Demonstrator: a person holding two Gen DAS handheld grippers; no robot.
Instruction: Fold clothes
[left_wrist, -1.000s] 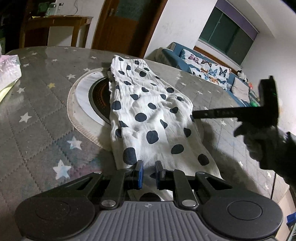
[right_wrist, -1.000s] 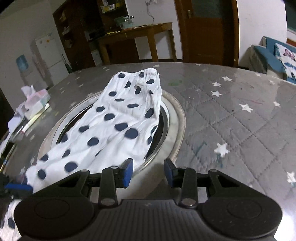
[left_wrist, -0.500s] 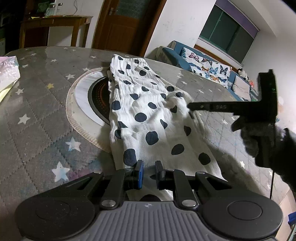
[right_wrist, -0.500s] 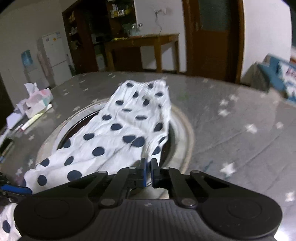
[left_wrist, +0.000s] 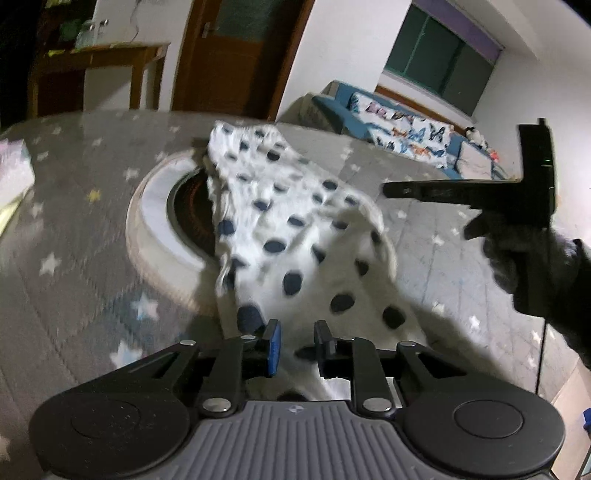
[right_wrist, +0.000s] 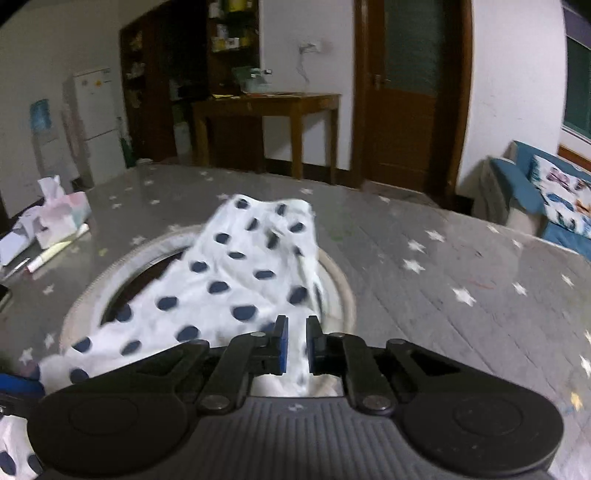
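On the table, both tools grip the polka-dot garment.

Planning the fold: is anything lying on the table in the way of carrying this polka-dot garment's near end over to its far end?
Nothing visible does. Both tongs, left and right, already pinch the polka-dot garment; only the garment itself lies ahead. The tissue box sits off to the side.

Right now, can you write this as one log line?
step: fold | left claw: shut on spotty cloth | right claw: shut on spotty cloth, lifting edge
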